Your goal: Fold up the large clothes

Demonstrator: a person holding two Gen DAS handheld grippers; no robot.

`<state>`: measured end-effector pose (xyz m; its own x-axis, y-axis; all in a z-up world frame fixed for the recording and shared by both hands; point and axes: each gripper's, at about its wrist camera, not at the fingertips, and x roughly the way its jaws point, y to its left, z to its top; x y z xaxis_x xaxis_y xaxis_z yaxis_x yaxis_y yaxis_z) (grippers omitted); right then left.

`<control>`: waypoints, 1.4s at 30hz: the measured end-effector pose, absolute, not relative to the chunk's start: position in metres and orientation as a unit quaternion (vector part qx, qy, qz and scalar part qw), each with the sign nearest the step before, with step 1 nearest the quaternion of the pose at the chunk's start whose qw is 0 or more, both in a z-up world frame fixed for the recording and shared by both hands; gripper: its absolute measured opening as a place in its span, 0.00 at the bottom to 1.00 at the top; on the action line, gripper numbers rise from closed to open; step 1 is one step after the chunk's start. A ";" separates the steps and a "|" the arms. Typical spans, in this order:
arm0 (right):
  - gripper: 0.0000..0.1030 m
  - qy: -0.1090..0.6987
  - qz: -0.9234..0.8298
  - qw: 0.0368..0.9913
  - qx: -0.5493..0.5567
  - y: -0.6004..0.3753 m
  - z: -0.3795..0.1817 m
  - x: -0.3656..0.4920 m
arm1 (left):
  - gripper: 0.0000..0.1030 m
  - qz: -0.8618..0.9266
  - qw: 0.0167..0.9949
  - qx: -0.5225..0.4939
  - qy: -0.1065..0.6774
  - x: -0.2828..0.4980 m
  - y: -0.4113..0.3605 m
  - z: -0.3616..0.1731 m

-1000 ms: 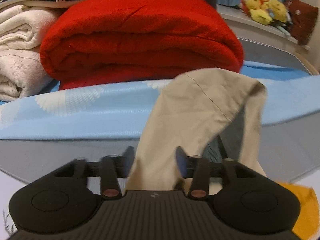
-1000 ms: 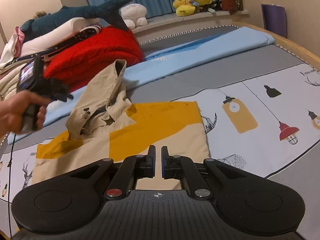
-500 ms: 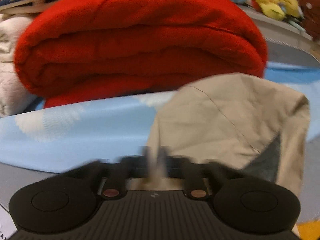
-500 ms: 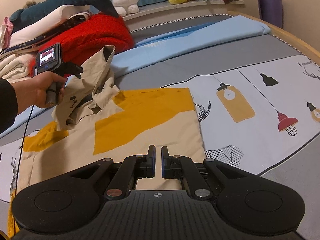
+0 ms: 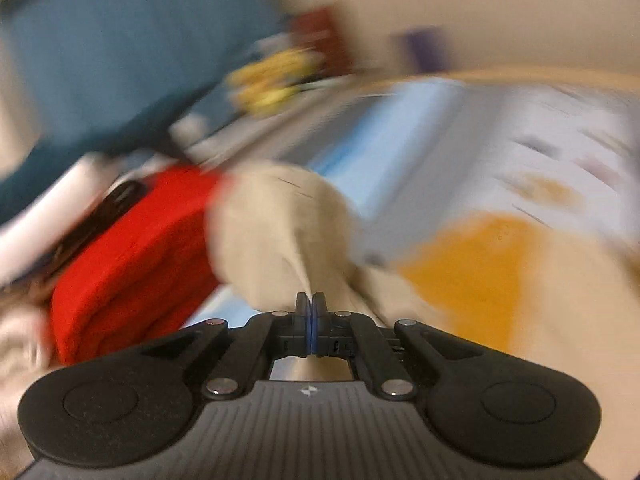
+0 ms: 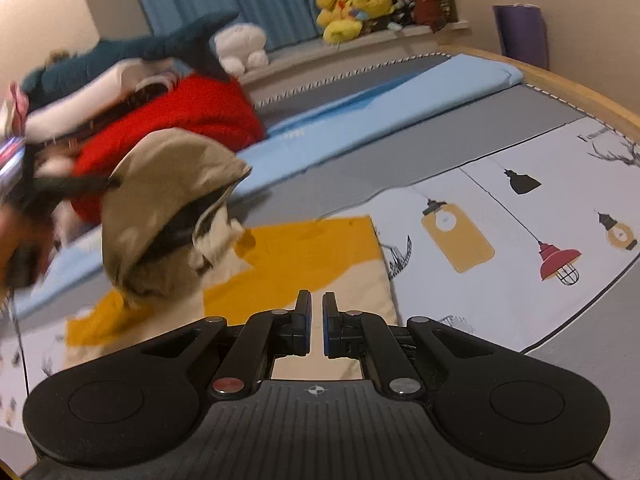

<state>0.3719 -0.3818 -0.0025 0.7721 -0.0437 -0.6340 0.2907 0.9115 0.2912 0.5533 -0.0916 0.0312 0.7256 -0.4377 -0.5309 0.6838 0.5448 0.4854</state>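
Our left gripper (image 5: pixel 310 300) pinches the beige hood (image 5: pixel 276 232) raised just ahead, while our right gripper (image 6: pixel 317 312), slightly parted, holds nothing above the jacket (image 6: pixel 320 256)

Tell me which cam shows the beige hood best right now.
Right wrist: the hood is whole and lifted above the jacket body. Left wrist shows it close but motion-blurred, pinched in the left gripper.

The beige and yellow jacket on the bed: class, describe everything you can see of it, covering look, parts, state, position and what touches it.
The jacket looks like thin woven cloth, beige with broad mustard-yellow panels. Its body lies flat on the lamp-print sheet. Its hood, beige outside and dark grey inside, is lifted clear, bunched and blurred. The left gripper is shut on beige fabric. The right gripper sits over the near edge, jaws slightly apart, gripping nothing.
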 end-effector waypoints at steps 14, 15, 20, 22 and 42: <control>0.38 0.284 -0.013 0.912 0.296 -0.377 0.003 0.363 | 0.17 -0.135 0.928 0.024 0.347 0.414 0.019 0.018; 0.40 0.295 -0.004 0.908 0.297 -0.372 0.000 0.367 | 0.19 -0.127 0.922 -0.020 0.364 0.420 0.023 0.008; 0.54 0.369 0.044 0.879 0.299 -0.342 -0.027 0.388 | 0.25 -0.079 0.870 -0.212 0.438 0.455 0.041 -0.054; 0.54 0.399 0.047 0.865 0.301 -0.333 -0.040 0.394 | 0.31 -0.096 0.843 -0.270 0.456 0.471 0.044 -0.067; 0.10 0.470 -0.004 0.800 0.372 -0.314 -0.102 0.430 | 0.36 -0.100 0.766 -0.437 0.460 0.531 0.043 -0.123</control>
<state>0.4305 -0.3136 -0.1024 0.5579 0.3430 -0.7557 0.3569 0.7229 0.5916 0.5311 0.0431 -0.1232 0.5567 -0.5555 -0.6176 -0.2490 0.5977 -0.7620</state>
